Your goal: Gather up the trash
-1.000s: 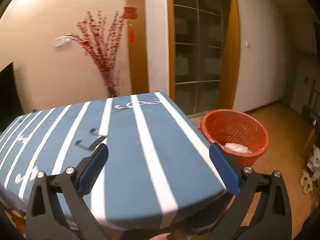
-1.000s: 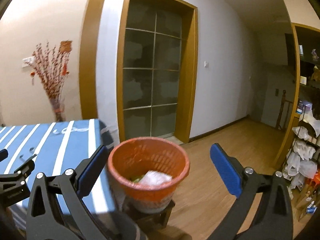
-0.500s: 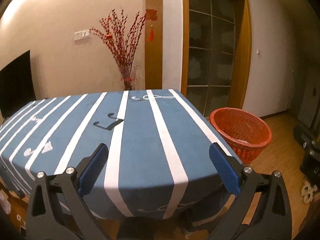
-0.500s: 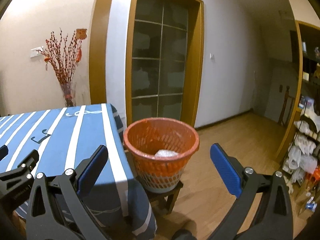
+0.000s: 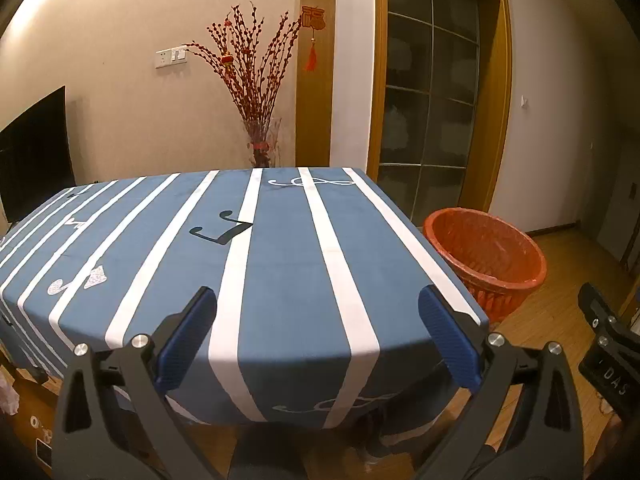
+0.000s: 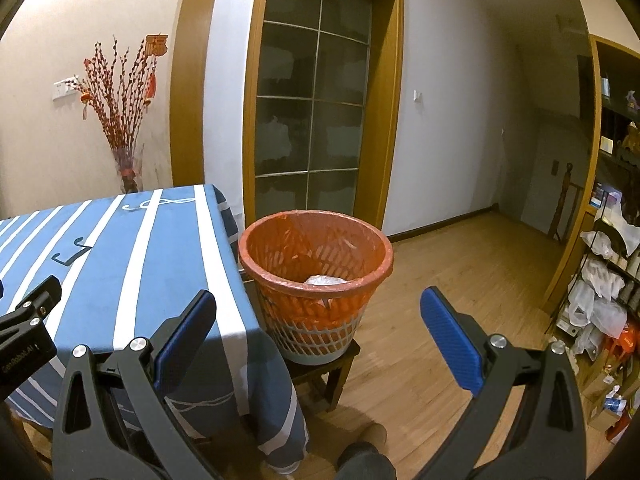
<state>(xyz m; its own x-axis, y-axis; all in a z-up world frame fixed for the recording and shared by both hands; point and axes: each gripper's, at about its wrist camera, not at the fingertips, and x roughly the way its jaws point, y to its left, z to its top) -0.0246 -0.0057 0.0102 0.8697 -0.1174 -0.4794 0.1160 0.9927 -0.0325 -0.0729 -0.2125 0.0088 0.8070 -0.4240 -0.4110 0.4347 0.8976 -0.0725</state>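
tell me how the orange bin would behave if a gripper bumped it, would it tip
The bin probably tips easily: it stands on a small stool, raised off the floor. It looks light, a thin mesh plastic wall with little visible inside beyond a clear wrapper. The liner over the rim is floppy and likely slippery.

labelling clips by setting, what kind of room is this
Most likely a home living or dining room: a table with a striped cloth, a vase of red branches, and a lined trash basket on a stool.

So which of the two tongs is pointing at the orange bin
The right tongs: the orange mesh waste basket sits between their open blue pads. The left tongs face the blue striped tablecloth.
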